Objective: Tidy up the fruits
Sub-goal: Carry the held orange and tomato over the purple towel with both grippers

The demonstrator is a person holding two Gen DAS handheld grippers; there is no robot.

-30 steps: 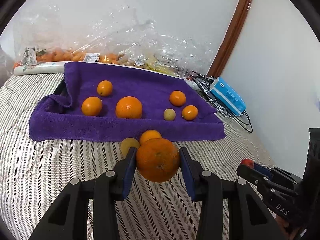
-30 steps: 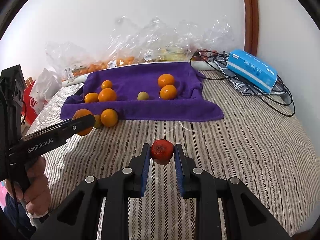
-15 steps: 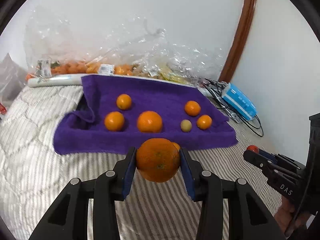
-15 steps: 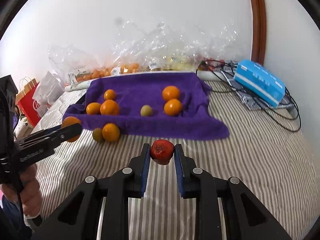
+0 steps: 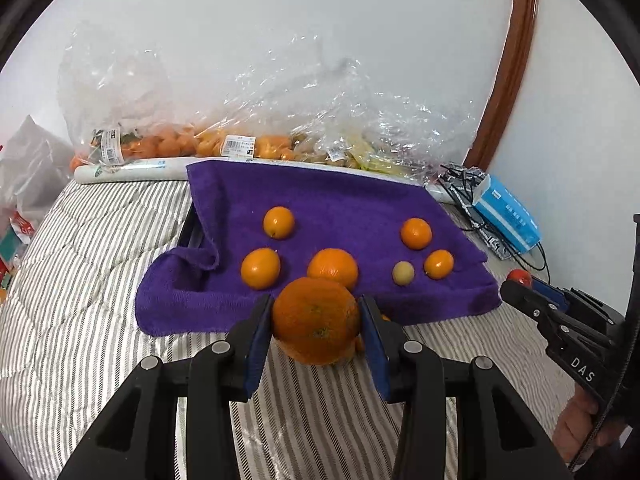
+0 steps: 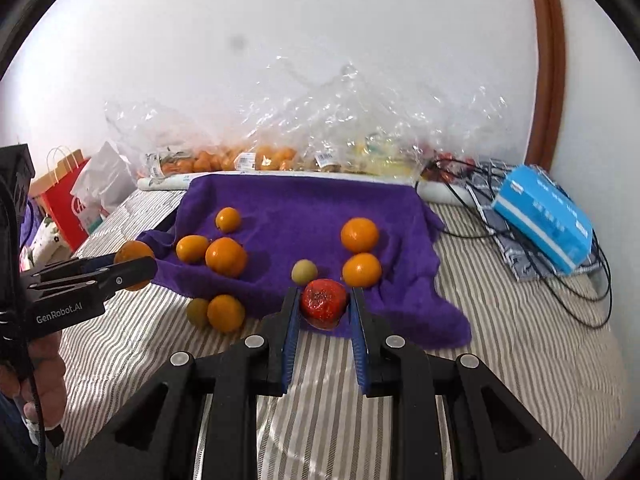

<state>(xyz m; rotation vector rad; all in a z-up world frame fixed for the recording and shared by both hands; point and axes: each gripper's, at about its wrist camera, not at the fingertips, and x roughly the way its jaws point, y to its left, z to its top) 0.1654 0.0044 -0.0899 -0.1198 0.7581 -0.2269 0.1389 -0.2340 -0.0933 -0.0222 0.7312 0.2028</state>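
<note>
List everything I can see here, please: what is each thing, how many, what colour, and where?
Oranges on towel: five, orange, three left, two right.
Small round fruit: one, yellow-green, on the towel near its front.
Towel: one, purple, spread on the striped bedcover.
Loose fruit: one orange, one yellow-green, on the bedcover before the towel.
Plastic bags of fruit: several, clear, along the wall.
Box: one, blue, right, on black cables.
Paper bag: one, red, far left.
Large orange: one, clamped in the left gripper.
Red fruit: one, clamped in the right gripper.
Hand: holding the left gripper's handle.
</note>
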